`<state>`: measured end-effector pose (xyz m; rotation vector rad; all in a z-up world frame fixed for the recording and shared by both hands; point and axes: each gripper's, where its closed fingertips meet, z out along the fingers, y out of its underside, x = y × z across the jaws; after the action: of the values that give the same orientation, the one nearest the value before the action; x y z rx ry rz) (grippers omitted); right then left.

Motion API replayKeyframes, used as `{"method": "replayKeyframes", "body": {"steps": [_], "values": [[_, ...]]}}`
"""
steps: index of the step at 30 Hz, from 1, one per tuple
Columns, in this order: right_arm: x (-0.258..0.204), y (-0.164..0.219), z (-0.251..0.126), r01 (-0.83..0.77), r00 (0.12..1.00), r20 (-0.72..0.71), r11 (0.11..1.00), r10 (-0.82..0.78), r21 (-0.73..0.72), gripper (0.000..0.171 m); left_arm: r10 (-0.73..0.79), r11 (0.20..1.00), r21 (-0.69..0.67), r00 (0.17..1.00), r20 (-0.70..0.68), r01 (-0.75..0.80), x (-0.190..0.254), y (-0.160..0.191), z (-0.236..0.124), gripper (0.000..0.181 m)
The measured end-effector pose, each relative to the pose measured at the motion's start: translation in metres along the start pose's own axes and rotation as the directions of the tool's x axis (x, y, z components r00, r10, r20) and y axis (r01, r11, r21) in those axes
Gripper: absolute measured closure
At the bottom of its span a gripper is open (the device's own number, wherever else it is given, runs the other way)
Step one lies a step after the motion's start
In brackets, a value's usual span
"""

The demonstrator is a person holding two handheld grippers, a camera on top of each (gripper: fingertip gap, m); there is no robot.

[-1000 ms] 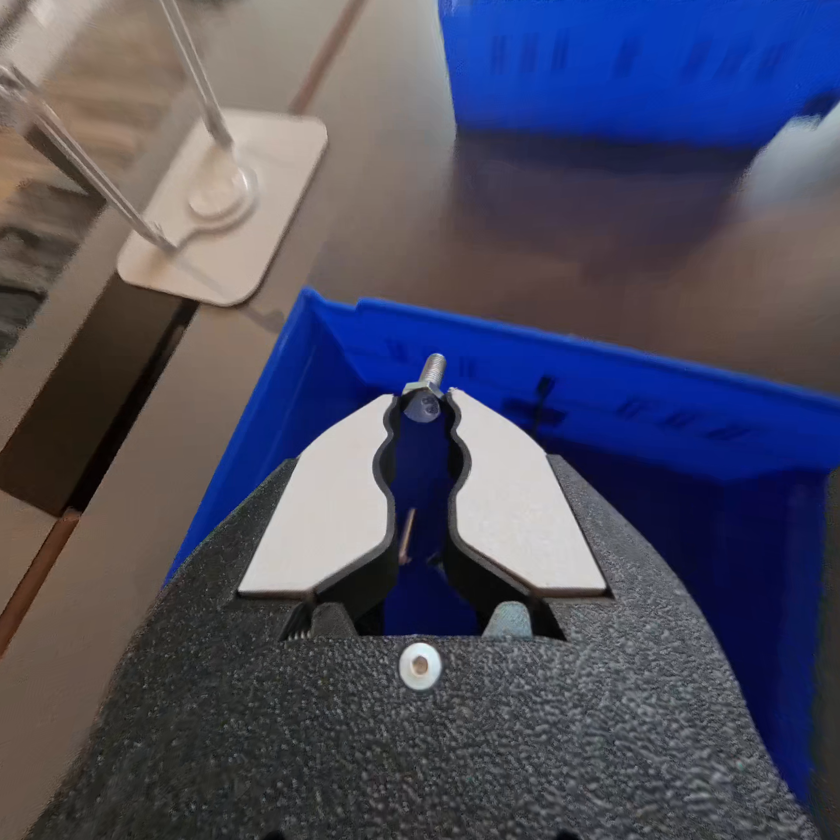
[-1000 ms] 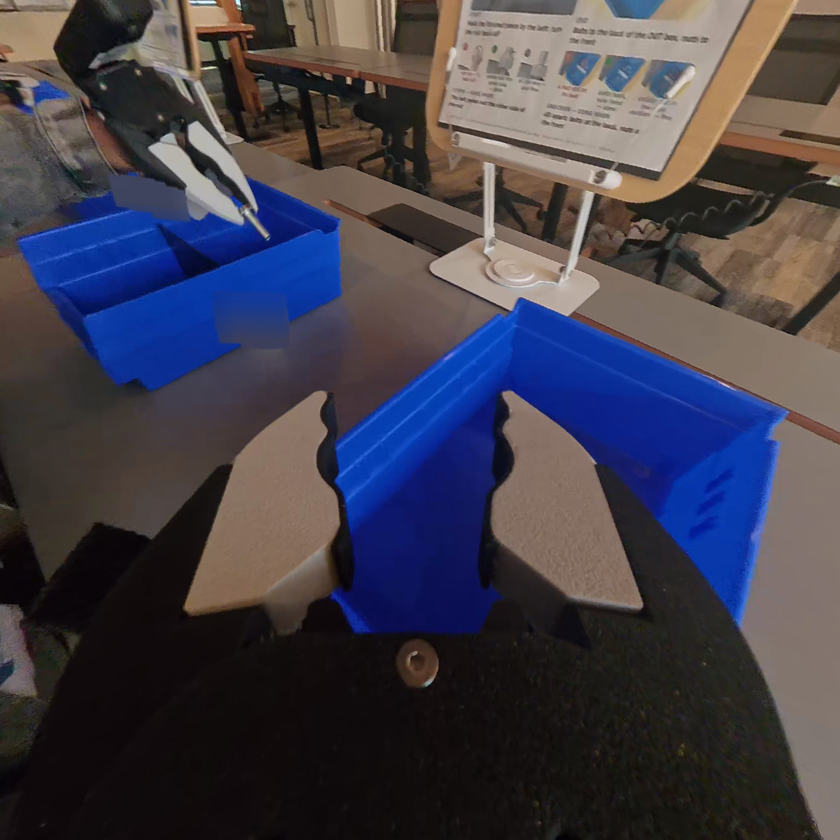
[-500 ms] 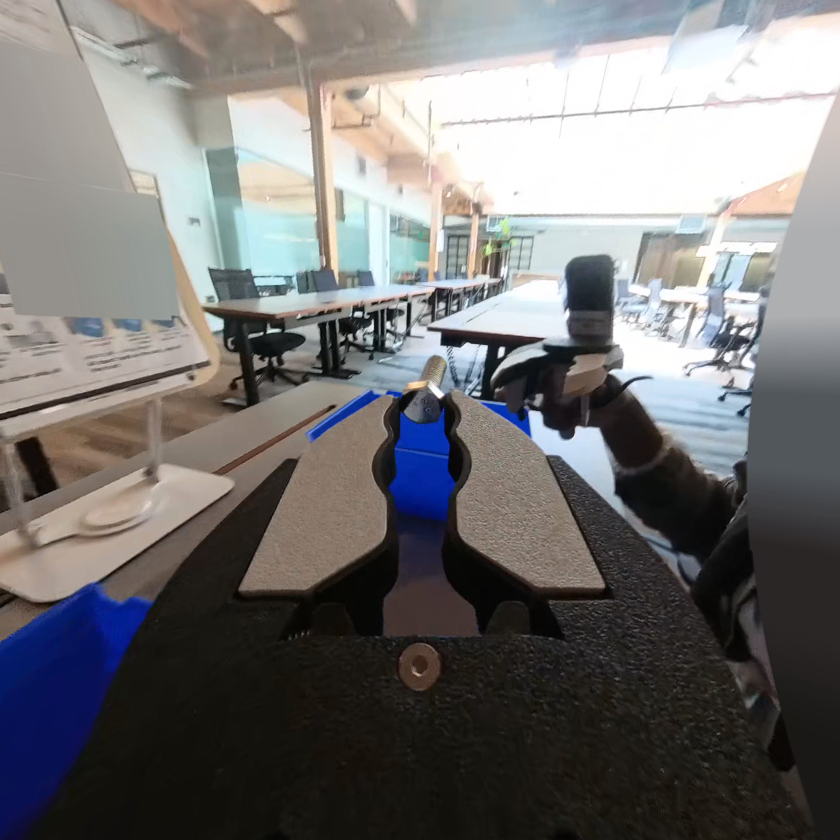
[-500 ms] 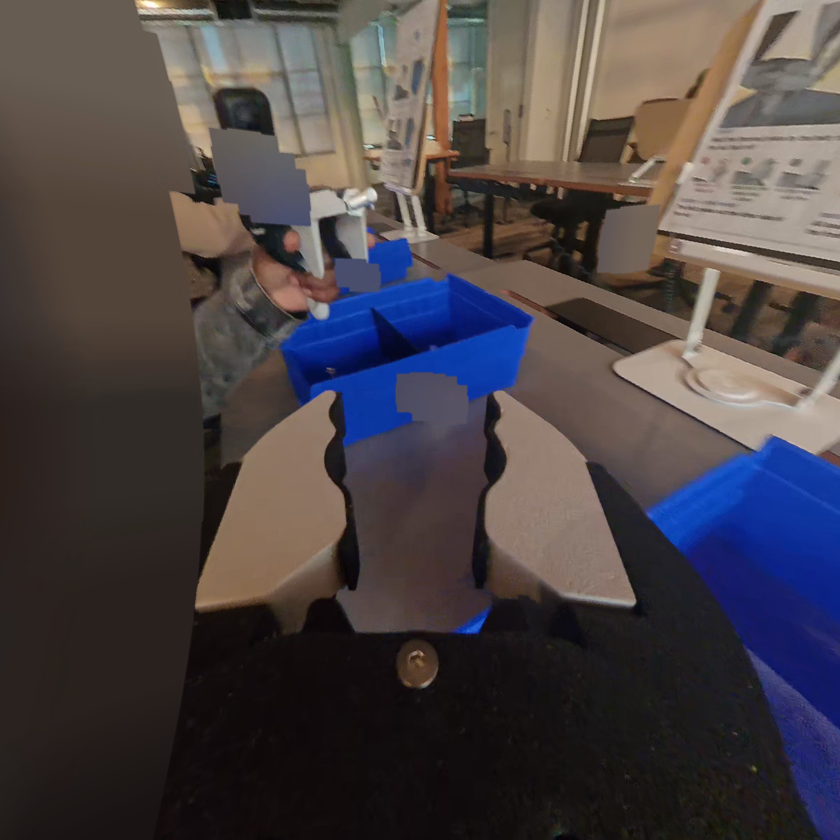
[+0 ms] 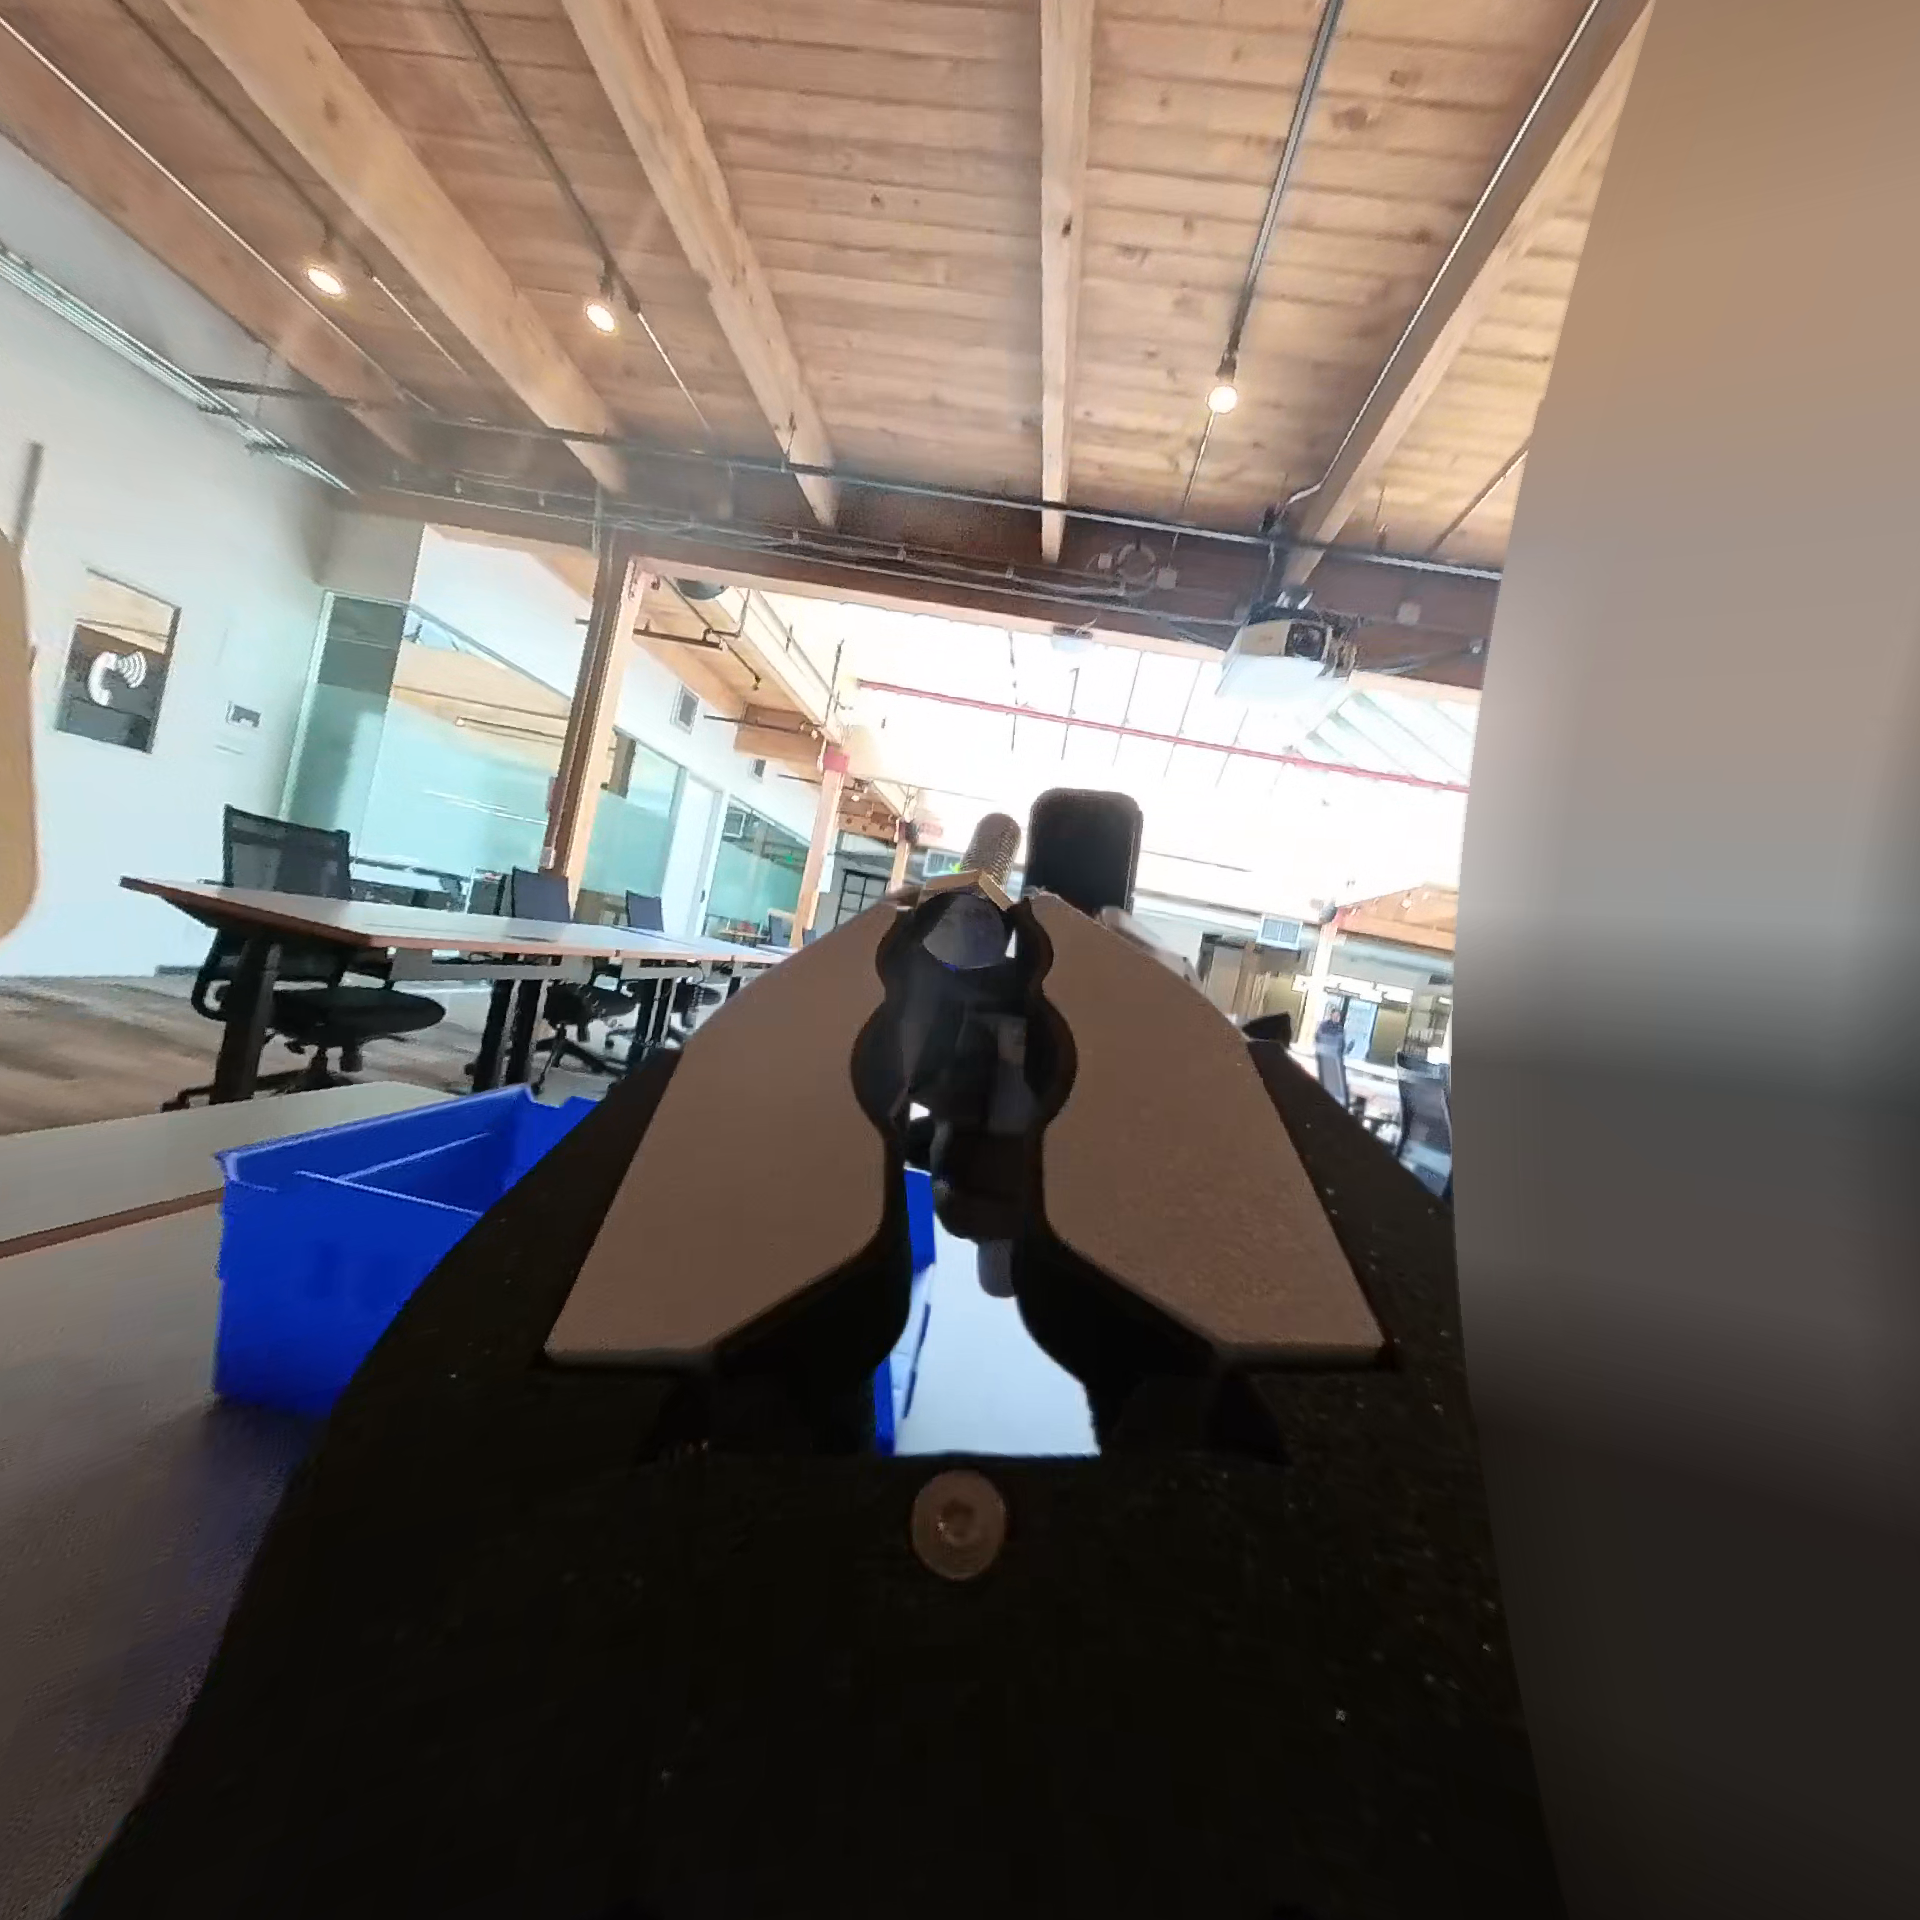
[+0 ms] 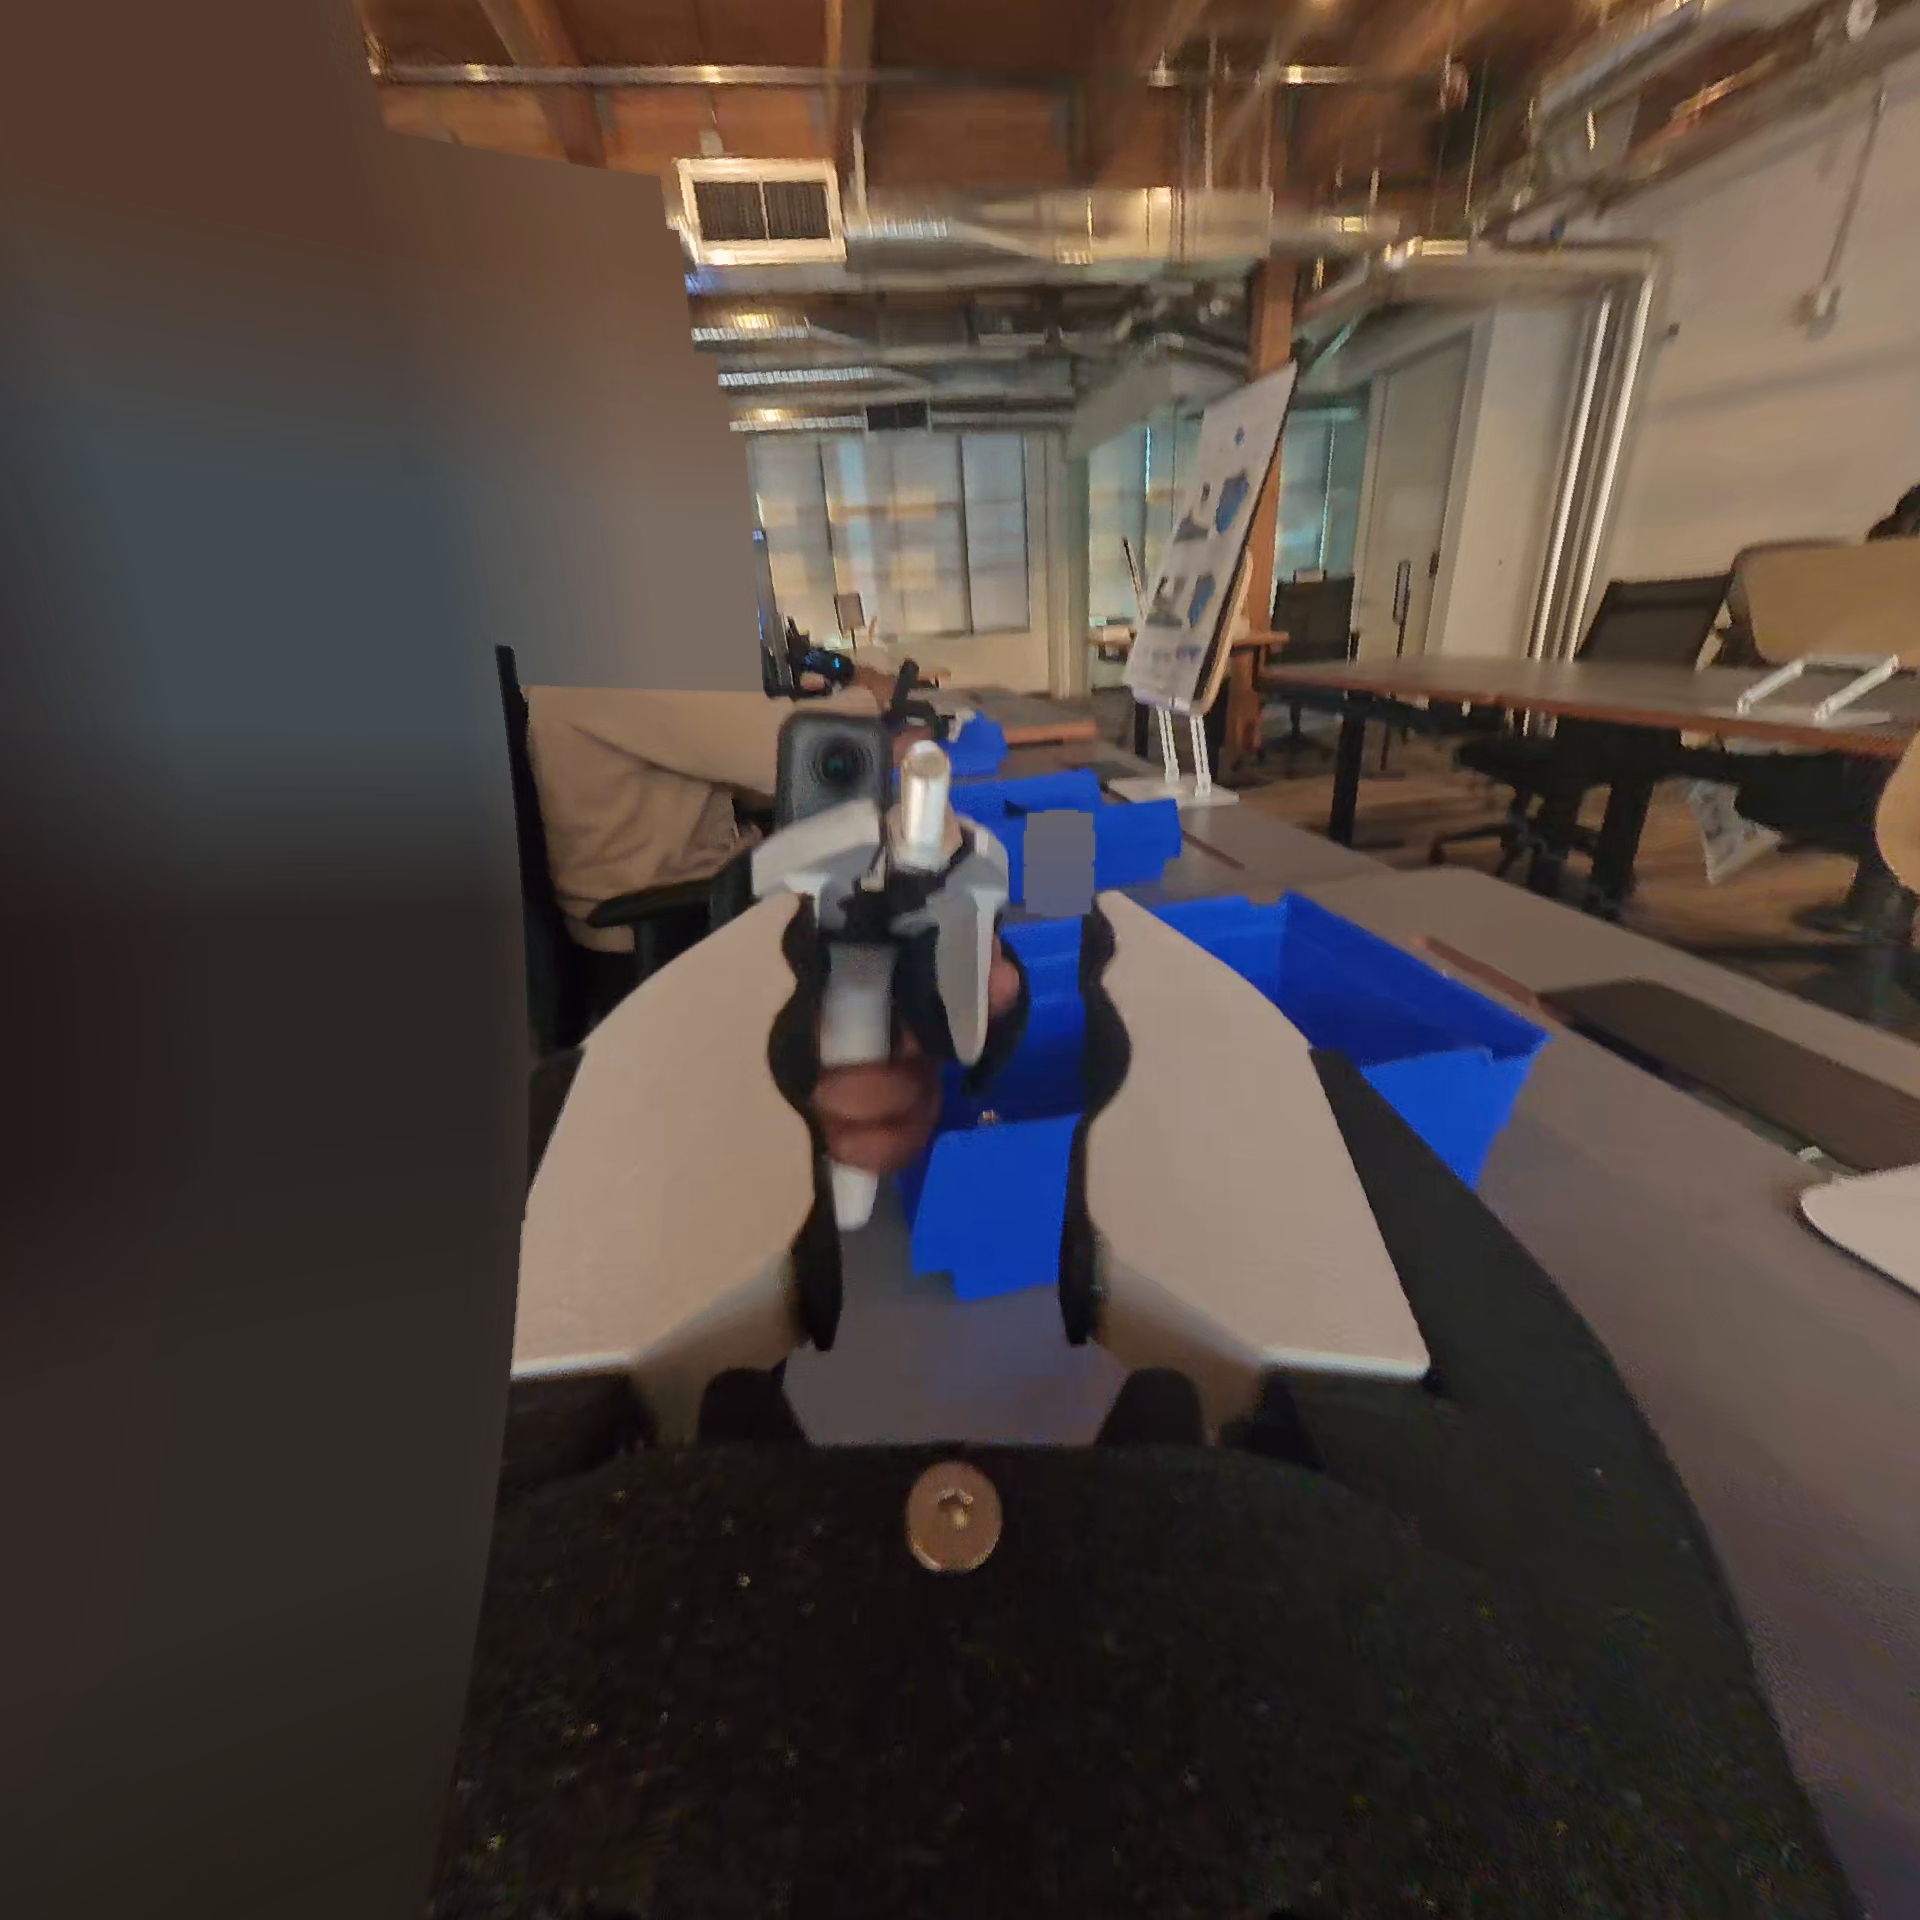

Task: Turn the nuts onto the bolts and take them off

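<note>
My left gripper (image 5: 971,920) is shut on a silver hex bolt (image 5: 985,847), gripping its head; the threaded end sticks up and forward past the tips. It is raised above the table. My right gripper (image 6: 948,930) is open and empty, its jaws wide apart. It faces the left gripper (image 6: 914,873), which shows between its fingers with the bolt (image 6: 923,795) pointing toward it. A hand (image 6: 873,1117) holds the left gripper's handle. The right gripper's black camera (image 5: 1081,852) shows just behind the bolt. No nut is visible.
A blue bin (image 5: 343,1226) stands on the dark table at the left. A blue divided bin (image 6: 1382,1003) stands behind my right gripper, with more blue bins farther back. A white stand base (image 6: 1870,1216) is at the right edge. A person in beige (image 6: 634,790) sits at left.
Both grippers have lifted away from the blue bins and turned to face each other. The left still holds the bolt. The right has stayed open.
</note>
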<state>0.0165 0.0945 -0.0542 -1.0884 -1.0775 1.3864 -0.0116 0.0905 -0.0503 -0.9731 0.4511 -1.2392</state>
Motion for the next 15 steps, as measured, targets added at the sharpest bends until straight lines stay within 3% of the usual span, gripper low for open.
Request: {"method": "replayKeyframes", "body": {"steps": [15], "values": [[-0.009,-0.010,0.005,0.049,0.998,0.038,0.991,-0.054,0.127,0.159,-0.085,0.995,0.056,0.996,-0.040,0.087,0.011,0.015,0.017,0.164]]}}
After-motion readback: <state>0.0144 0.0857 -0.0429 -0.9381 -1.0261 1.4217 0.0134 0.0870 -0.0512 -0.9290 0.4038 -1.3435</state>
